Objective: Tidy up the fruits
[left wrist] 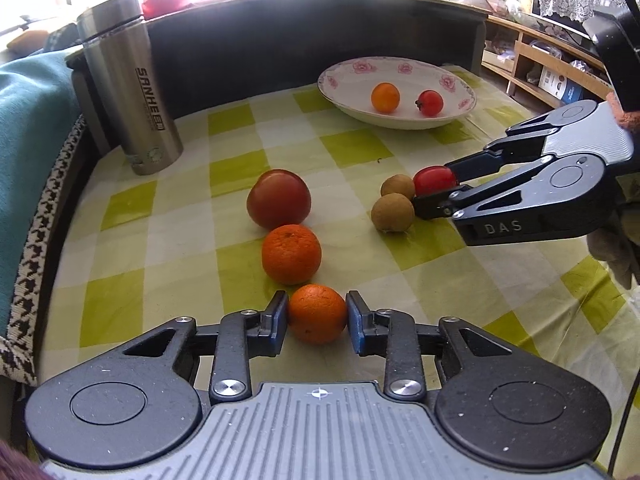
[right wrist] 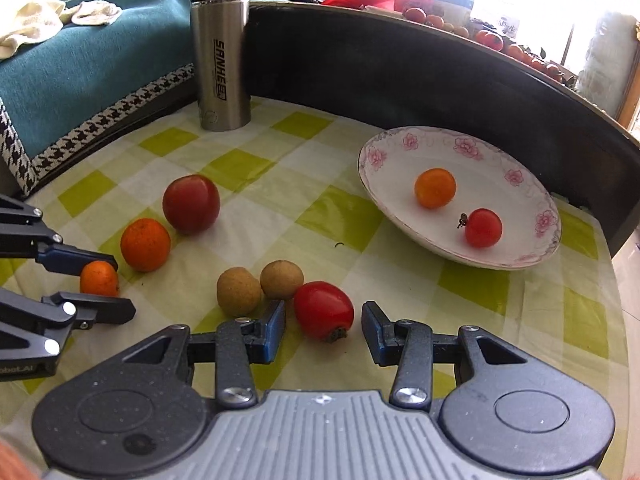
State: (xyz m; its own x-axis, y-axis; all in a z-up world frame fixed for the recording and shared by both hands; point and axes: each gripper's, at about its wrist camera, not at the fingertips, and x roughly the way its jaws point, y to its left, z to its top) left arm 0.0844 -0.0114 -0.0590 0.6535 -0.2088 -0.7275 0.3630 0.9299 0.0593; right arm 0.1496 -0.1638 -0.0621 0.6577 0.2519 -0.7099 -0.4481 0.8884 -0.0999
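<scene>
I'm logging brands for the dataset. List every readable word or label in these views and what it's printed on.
"SANHE" on the steel flask, running up its side; the smaller print and round marks below it are too small to read.
"DAS" on the right gripper, on its body.
"obotAI" on the left gripper body, cut off by the frame edge.

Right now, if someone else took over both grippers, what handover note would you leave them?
Left gripper: shut on small orange, on the cloth.
Right gripper: open around red tomato, not yet gripped.
Done: an orange fruit and a small tomato sit in the plate.
Left: those two, bigger orange, large tomato, two brown fruits.
</scene>
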